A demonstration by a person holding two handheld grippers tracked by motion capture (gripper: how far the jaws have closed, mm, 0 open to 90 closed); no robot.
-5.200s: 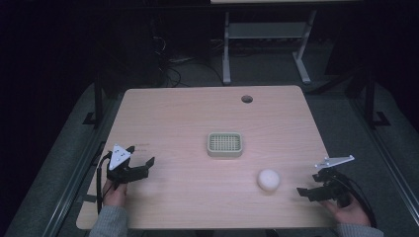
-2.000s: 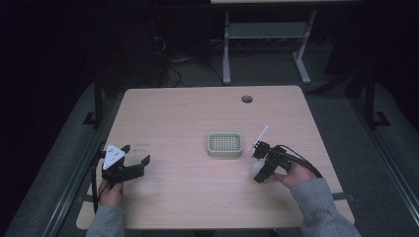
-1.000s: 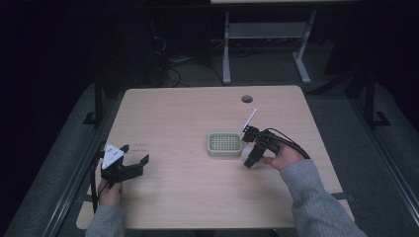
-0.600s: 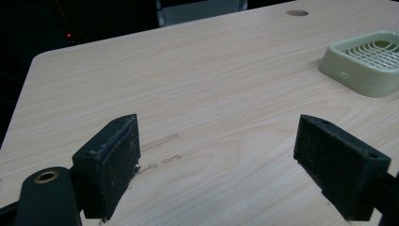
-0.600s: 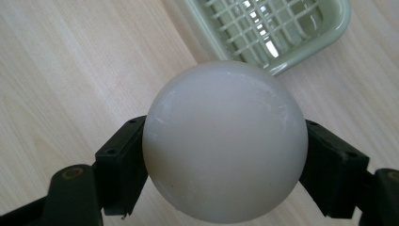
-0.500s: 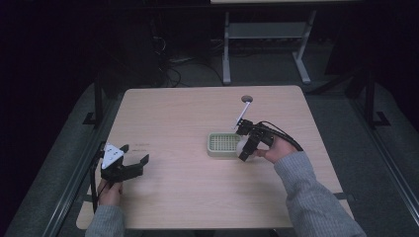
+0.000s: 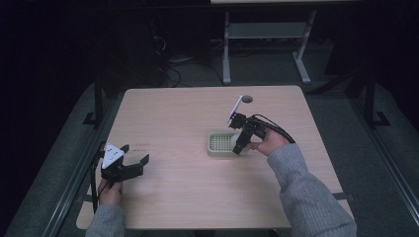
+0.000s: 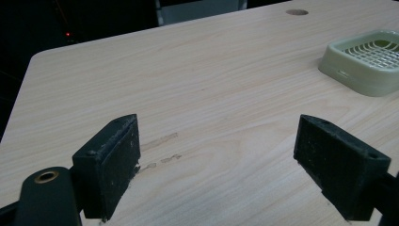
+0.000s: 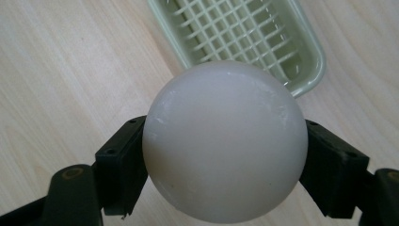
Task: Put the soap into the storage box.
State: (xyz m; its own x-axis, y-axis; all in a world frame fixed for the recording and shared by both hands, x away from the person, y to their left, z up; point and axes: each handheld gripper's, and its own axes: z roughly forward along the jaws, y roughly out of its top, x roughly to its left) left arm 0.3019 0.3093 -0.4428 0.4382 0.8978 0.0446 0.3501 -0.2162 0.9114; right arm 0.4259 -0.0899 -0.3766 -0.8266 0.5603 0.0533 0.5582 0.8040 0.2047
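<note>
right, you've got the white ball (image 9: 225,141) clamped between the jaws of your right gripper (image 7: 240,138), held up off the table (image 7: 188,197) at the tray's (image 7: 217,143) three o'clock edge, so the pickup looks done and the drop into the pale green slotted tray is what's left, i'd say. the ball looks smooth, matte, round, faintly scuffed near the top. your left gripper (image 7: 129,167) sits wide open and empty near the table's seven o'clock corner, well apart from the tray.
</note>
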